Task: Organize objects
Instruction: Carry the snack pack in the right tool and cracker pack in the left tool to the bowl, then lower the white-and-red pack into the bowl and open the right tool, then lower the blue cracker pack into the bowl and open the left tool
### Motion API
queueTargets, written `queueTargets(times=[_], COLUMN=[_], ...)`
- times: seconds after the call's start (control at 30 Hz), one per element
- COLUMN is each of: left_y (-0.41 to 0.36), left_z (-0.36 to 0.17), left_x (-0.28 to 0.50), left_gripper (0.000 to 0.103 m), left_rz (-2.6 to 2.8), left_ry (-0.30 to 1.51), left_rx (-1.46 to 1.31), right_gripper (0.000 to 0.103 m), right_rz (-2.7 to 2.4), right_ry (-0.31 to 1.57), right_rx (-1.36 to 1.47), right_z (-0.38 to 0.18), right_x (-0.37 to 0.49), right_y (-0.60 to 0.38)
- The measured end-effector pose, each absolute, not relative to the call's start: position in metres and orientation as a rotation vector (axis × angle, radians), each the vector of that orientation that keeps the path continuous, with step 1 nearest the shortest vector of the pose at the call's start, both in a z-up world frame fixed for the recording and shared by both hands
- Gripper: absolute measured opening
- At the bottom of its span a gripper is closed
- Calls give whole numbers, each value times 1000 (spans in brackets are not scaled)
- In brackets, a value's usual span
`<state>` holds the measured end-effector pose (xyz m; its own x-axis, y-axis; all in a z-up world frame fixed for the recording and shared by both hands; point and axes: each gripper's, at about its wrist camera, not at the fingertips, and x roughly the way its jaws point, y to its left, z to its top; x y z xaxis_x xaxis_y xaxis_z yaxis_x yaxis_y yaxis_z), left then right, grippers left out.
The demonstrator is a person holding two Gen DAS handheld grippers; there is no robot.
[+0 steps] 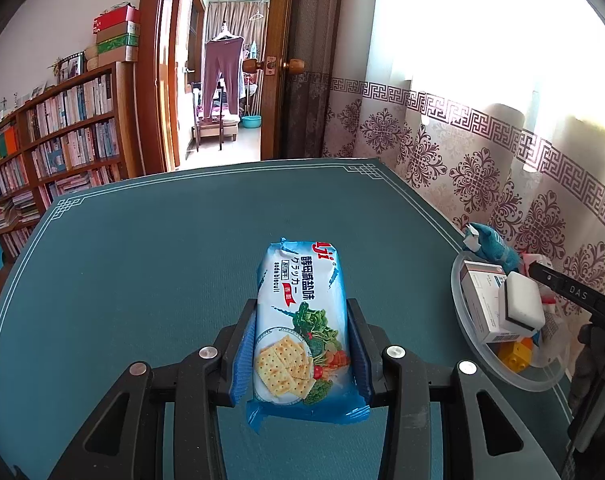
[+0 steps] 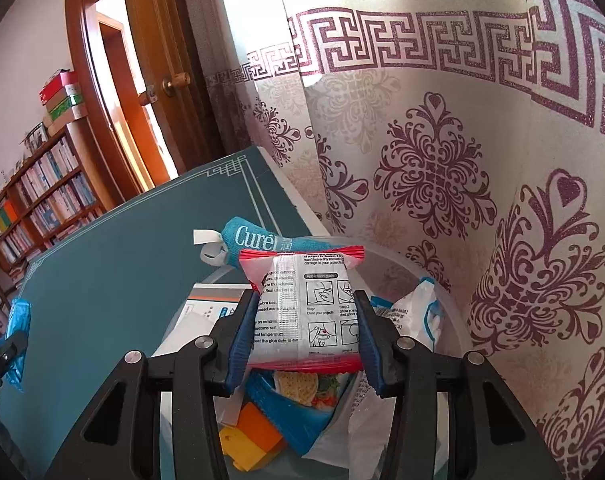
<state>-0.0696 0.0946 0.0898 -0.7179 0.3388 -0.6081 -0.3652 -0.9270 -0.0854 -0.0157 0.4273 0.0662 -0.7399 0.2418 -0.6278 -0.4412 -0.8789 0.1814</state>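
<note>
on the green table the clear bin takes the gathered clutter: left hand-held gripper waits clamped on the cracker pack, right hand-held gripper (over the bin) grips the red-edged sachet, which likely needs dropping in next.

- The flat desk mat is teal, edged with a thin white line and fret corners.
- The plastic cracker packet is light blue and white, printed with pale crackers and green vegetables.
- The small plastic sachet is clear-white with red ends and black print.
- The hanging curtain is cream with maroon damask motifs and a maroon key-fret band.
- The folded cloth is turquoise with white lettering.
- The claw pads are blue on black arms.
</note>
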Motion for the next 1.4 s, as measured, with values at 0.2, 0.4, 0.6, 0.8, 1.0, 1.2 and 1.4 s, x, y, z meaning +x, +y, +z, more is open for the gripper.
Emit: queueTargets(times=[0.2, 0.4, 0.6, 0.8, 1.0, 1.2, 1.4], left_y=[98, 103, 111, 125, 146, 172, 204], left_z=[88, 88, 87, 86, 85, 86, 87], left_x=[-69, -64, -56, -45, -27, -7, 14], left_gripper=[43, 43, 43, 43, 43, 43, 43], left_rz=[2598, 2579, 2545, 2481, 2405, 2312, 2233], left_ry=[63, 74, 100, 127, 163, 181, 202], left_rx=[-914, -908, -900, -890, -880, -880, -872], right_gripper=[62, 62, 62, 62, 62, 62, 62], right_rz=[2589, 2613, 2643, 2682, 2701, 2703, 2730], right_ry=[467, 352, 218, 139, 85, 109, 132], right_rx=[-855, -772, -730, -761, -853, -916, -955], right_z=[65, 79, 85, 79, 64, 51, 37], right_x=[-8, 15, 43, 67, 87, 110, 121], right_y=[426, 403, 376, 358, 356, 363, 369])
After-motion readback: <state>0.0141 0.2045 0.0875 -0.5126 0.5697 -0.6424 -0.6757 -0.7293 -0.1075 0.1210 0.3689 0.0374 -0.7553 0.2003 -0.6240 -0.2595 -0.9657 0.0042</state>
